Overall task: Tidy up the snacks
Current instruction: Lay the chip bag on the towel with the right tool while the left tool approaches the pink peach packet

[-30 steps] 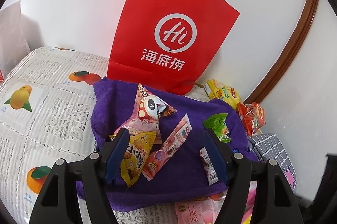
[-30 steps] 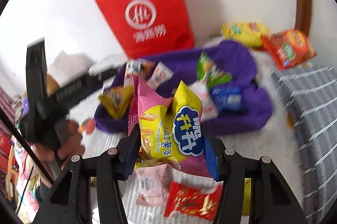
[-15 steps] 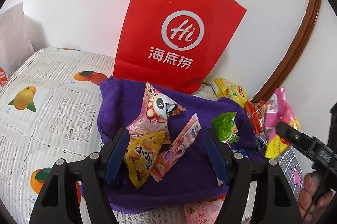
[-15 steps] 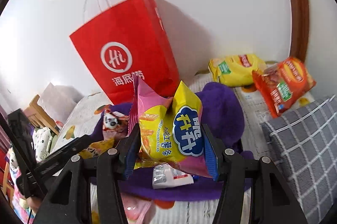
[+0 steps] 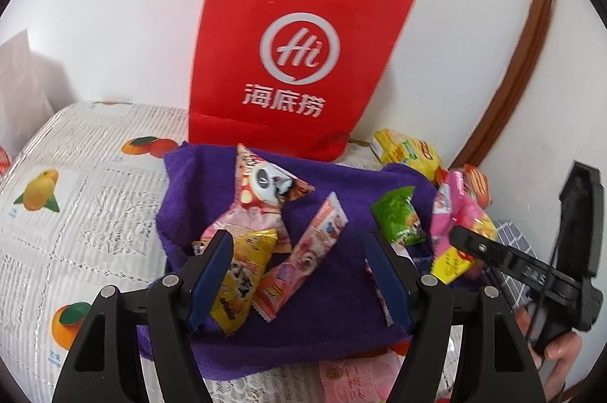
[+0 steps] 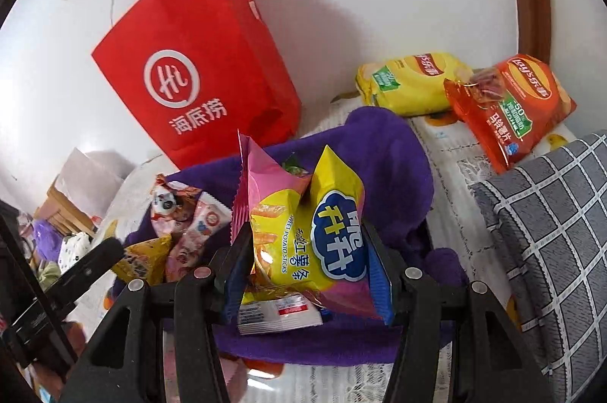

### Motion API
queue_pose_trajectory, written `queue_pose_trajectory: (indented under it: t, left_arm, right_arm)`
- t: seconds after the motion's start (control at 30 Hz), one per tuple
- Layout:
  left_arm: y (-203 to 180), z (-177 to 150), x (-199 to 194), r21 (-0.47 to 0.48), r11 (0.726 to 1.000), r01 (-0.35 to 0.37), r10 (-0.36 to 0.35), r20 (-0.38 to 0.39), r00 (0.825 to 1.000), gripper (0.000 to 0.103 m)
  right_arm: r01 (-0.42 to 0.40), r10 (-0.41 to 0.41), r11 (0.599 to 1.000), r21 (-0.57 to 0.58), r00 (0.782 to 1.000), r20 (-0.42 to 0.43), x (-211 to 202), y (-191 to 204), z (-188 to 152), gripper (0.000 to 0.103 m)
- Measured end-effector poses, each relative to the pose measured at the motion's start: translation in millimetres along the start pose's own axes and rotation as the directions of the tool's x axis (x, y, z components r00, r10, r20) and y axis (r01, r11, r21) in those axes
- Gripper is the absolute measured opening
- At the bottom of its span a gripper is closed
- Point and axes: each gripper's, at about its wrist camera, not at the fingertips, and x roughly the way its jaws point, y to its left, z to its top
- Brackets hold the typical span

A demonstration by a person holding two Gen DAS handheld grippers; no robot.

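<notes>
Fingers of the right gripper (image 6: 309, 262) pinch a pink-and-yellow sweet potato sticks bag (image 6: 303, 232), held above the near right part of a purple towel (image 6: 390, 152). Left gripper (image 5: 299, 274) hangs with jaws apart and nothing between them, over the towel's near edge. Lying on the towel: a panda-print packet (image 5: 261, 186), a yellow packet (image 5: 242, 274), a pink stick packet (image 5: 307, 255) and a green packet (image 5: 398, 217). Red Haidilao paper bag (image 5: 288, 61) stands at the far side against the wall. Yellow Lay's bag (image 6: 409, 84) and orange Lay's bag (image 6: 512, 107) lie far right, off the towel.
</notes>
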Motion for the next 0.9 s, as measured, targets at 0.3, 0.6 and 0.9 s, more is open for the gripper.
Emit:
queue_pose_trajectory:
  t: [0.3,0.6,0.9]
  left_arm:
    - [-25.5,-11.0,-13.2,0.062,0.997,0.052,-0.049,-0.047,0.998,0.07]
    - [-42.3,-30.1,-19.1,0.148,0.987,0.062,-0.04,-0.15,0.988,0.071]
    - [-55.0,-51.5,-9.2,0.217,0.973,0.078,-0.017,-0.268,0.963,0.071]
  right_arm:
    - [-0.059,0.06,0.997,0.054,0.998,-0.018,7.7,-15.0,1.5,0.055]
    - [-0.038,0.038,0.999,0.001,0.997,-0.067,22.2,-2.0,-4.5,0.058]
    - [-0.118,0.123,0.986,0.12,0.992,-0.035,5.7,-18.5,4.5,0.072]
